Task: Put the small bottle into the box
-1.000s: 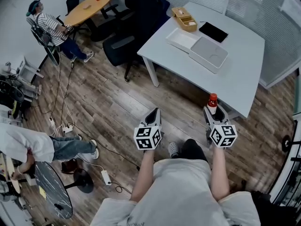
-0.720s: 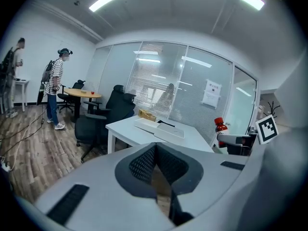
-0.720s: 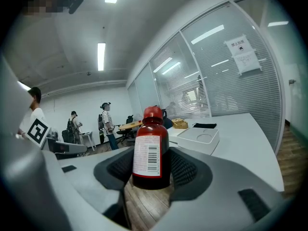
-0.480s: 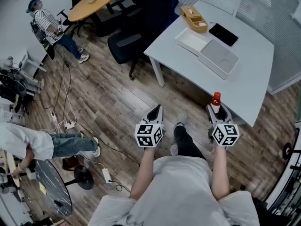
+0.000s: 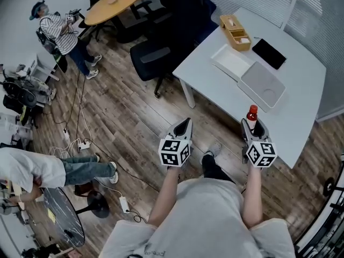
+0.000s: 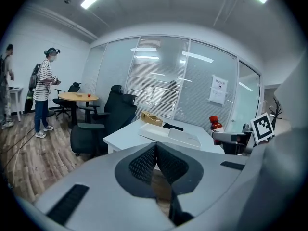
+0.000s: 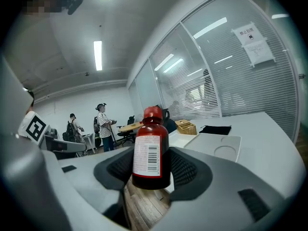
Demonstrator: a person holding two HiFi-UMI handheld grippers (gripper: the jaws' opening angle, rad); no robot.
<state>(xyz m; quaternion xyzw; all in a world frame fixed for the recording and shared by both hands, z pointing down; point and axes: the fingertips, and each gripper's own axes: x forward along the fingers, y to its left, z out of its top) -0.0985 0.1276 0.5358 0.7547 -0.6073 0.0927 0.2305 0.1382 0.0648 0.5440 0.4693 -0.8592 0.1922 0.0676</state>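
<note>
I have stepped closer: the white rectangular counter (image 5: pixel 301 104) now meets my right tongs (image 5: pixel 253 128) in the head view.
The open wooden box (image 5: pixel 235 24) sits at its far end, well apart. My left tongs (image 5: pixel 184 123) are clenched, empty; my right tongs grasp the small red-capped brown bottle (image 7: pixel 150 148), upright.

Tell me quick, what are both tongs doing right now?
Left tongs: shut, with nothing between them.
Right tongs: shut on the small bottle, held upright.
</note>
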